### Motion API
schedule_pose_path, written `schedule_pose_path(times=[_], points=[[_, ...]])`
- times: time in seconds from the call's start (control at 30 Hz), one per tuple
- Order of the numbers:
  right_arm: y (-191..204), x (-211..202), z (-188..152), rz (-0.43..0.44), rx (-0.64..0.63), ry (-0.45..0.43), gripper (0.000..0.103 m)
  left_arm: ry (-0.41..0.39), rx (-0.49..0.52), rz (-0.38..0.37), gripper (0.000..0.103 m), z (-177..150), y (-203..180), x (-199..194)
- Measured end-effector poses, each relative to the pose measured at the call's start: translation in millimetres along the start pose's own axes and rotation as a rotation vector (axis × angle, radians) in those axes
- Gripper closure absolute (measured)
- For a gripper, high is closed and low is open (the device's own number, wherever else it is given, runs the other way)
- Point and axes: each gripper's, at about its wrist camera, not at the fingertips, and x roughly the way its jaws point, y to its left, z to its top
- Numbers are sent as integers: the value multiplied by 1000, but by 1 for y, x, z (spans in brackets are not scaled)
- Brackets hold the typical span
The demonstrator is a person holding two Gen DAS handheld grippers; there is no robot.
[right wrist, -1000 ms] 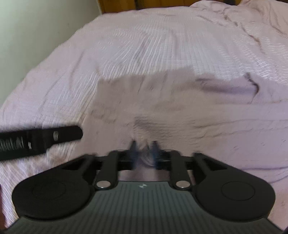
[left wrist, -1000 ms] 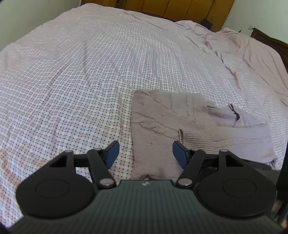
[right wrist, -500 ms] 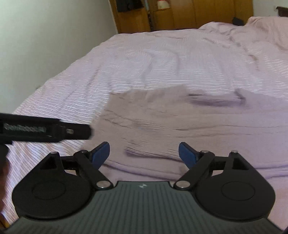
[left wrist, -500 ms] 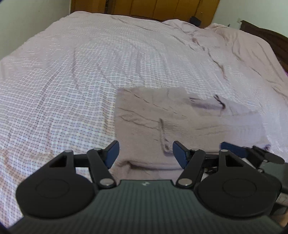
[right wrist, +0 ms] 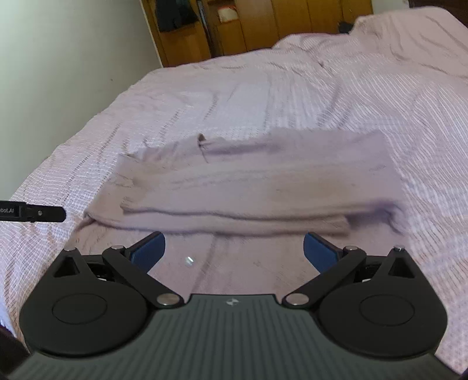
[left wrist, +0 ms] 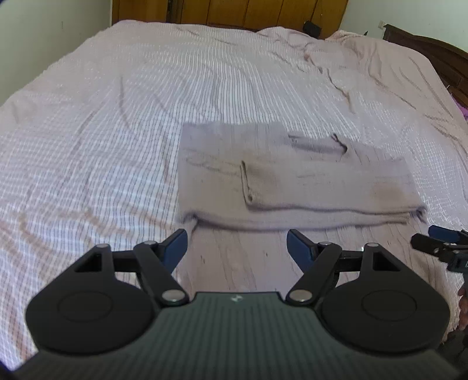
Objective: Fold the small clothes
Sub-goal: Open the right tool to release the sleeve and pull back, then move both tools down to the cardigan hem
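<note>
A pale mauve knitted garment (left wrist: pixel 292 178) lies folded into a long flat rectangle on the checked bedsheet (left wrist: pixel 102 131); the right wrist view shows the garment (right wrist: pixel 257 181) too. My left gripper (left wrist: pixel 237 247) hovers just short of its near edge, jaws opening, nothing between them. My right gripper (right wrist: pixel 234 251) is likewise pulled back from the near edge, jaws opening to their widest and holding nothing. The right gripper's fingertip (left wrist: pixel 438 235) shows at the right border of the left wrist view. At the left border of the right wrist view a finger of the left gripper (right wrist: pixel 44 214) pokes in.
The bed (right wrist: pixel 380 87) stretches far beyond the garment, with rumpled sheet at the far right. Wooden wardrobe doors (left wrist: pixel 263 11) stand behind the bed. A pale wall (right wrist: pixel 58 73) runs along the bed's left side. A dark wooden headboard (left wrist: pixel 433 55) is at the right.
The right gripper was shut on the garment's edge and has let it go, opening wide. Both grippers have drawn back, so the folded garment now lies farther off and whole in view.
</note>
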Motion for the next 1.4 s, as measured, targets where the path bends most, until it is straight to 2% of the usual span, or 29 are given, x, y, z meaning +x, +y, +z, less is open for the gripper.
schedule_pose_path(times=[0.2,0.33,0.5,0.57,0.6,0.77,0.97,1.07,1.23,1.4], points=[[-24,-28,-13,10,-9,4,0,45,56,46,27,-25,-3,-3],[-43,-39,-28,26,-2,22,0,79,48,45,27,-46,2,-3],[-72,-52,-53,-15,7,52,1,104,23,-16,27,-78,10,-4],[-89,-57,-65,-18,49,87,7,105,14,-62,27,-93,16,-6],[-97,-60,-70,-9,75,99,10,104,12,-69,27,-99,18,-6],[-135,-77,-104,35,181,93,10,92,-17,-110,27,-124,32,-15],[-153,-93,-132,207,274,57,11,135,-100,-213,22,-147,42,-22],[-147,-92,-145,248,272,94,15,146,-33,-233,22,-159,37,-23],[-139,-90,-157,273,253,98,16,143,-36,-242,23,-156,33,-18],[-153,-81,-137,304,324,93,24,129,-57,-262,26,-129,34,2]])
